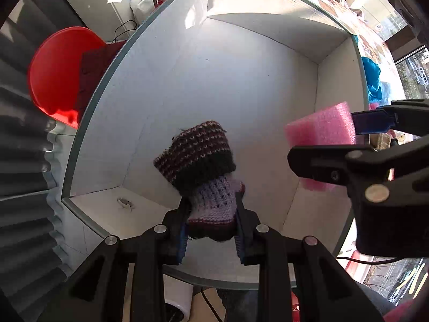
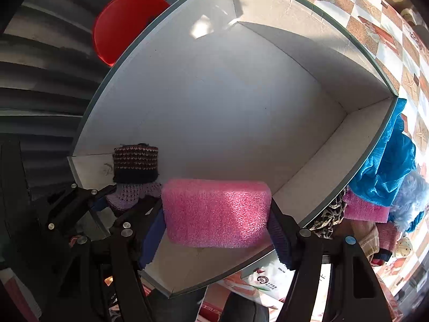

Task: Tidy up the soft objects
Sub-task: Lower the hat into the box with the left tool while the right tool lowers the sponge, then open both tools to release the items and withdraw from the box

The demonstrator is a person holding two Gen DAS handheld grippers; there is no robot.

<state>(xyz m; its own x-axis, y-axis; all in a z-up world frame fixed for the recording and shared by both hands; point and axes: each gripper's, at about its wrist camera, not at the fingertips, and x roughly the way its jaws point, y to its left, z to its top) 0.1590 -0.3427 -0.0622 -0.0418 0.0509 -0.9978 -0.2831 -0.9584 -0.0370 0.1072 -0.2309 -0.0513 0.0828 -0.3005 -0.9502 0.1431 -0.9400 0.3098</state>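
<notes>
1. Over the open white box [image 1: 241, 86], both soft items hang in the air, neither down on its floor yet.
2. Left claw [image 1: 211, 228] is clamped on the knitted sock [image 1: 198, 161] at its lilac end; the striped cuff flops forward and down, probably so it lands first near the box's left wall.
3. Right claw [image 2: 217, 230] squeezes the pink foam block [image 2: 215, 212] across its width, long side level, above the near-right part of the box; the foam bulges slightly between the pads.
4. Holding each item by one end leaves the rest free to drop cleanly into the box.
5. The two claws sit close, side by side; the sock's lilac part is just beside the foam's left edge in the right wrist view, so they could bump on release.
6. Box floor is bare, nothing blocks placement.
7. Outside the right wall on the patterned counter [image 2: 375, 35]: a blue cloth [image 2: 388, 166], another pink foam piece [image 2: 364, 206], and other soft bits, hard to identify.
8. Red bowl [image 1: 56, 75] beyond the left wall.
</notes>
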